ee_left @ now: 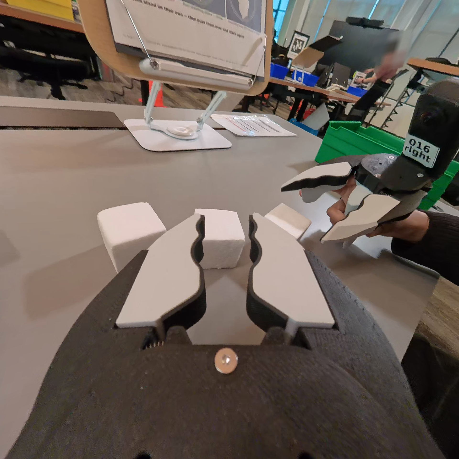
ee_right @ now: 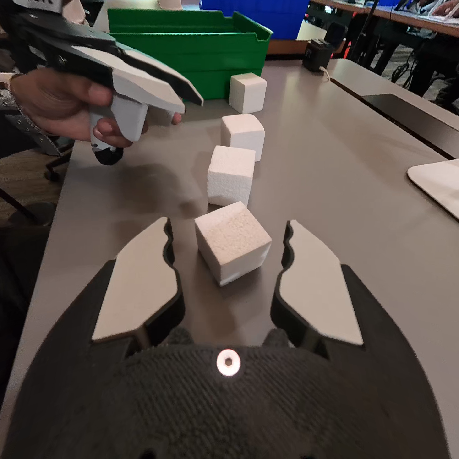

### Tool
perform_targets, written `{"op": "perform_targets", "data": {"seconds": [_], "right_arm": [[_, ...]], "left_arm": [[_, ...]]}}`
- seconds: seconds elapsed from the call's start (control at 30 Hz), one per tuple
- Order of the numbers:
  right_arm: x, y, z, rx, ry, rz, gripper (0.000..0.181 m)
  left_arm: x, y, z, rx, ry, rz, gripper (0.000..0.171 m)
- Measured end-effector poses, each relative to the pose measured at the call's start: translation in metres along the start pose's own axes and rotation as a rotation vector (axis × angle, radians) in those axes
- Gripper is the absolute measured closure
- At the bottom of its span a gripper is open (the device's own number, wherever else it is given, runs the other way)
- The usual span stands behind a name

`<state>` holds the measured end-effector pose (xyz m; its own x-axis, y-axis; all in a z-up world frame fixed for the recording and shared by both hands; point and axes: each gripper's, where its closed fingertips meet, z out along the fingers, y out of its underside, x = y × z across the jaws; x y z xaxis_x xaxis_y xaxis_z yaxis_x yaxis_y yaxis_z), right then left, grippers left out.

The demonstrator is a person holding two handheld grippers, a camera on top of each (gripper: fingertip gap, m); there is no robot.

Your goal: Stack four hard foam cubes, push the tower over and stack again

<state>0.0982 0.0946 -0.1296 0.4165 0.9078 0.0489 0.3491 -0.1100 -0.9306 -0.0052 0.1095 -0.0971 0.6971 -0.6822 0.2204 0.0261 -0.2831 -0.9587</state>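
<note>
A grey table (ee_right: 335,173) carries everything, and a green plastic bin (ee_right: 188,47) stands at its far end in the right wrist view. Toward the back in the left wrist view a tan book stand (ee_left: 173,74) on a white base plate (ee_left: 178,141) holds a printed page (ee_left: 188,27); a clear sleeve with a printed sheet (ee_left: 250,125) lies just beside the base. The left gripper (ee_left: 226,224) is held low and level over the table, its fingers spread and empty, with a white foam cube (ee_left: 219,239) sitting just beyond the tips, in line with the gap. The right gripper (ee_right: 228,232) angles down at the table, jaws wide apart and holding nothing, and the nearest foam cube (ee_right: 232,242) stands between its fingertips without touching either. Three more foam cubes run away from it in a loose line: the second cube (ee_right: 231,175), the third cube (ee_right: 243,135) close behind it, and the fourth cube (ee_right: 247,92) against the bin. A hand (ee_right: 62,106) grips the left gripper's white handle; a white label with printing sits on the right gripper's body (ee_left: 419,151).
</note>
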Motion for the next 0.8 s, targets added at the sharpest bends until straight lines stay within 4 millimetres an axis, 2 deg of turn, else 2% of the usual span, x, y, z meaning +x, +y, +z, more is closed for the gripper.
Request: {"op": "perform_targets", "data": {"seconds": [0.3,0.6,0.7,0.8], "right_arm": [[0.004,0.003,0.002,-0.025,0.012,0.027,0.096],[0.001,0.012,0.008,-0.095,-0.089,0.089,0.093],[0.004,0.021,0.006,-0.148,-0.069,0.022,0.097],[0.004,0.021,0.006,-0.146,-0.087,-0.017,0.101]], "left_arm": [[-0.003,0.007,0.004,-0.034,-0.005,-0.006,0.137],[-0.001,0.011,0.005,-0.055,0.001,-0.002,0.136],[0.001,0.013,0.004,-0.064,0.004,0.003,0.136],[0.001,0.017,-0.001,-0.077,0.0,0.011,0.136]]}}
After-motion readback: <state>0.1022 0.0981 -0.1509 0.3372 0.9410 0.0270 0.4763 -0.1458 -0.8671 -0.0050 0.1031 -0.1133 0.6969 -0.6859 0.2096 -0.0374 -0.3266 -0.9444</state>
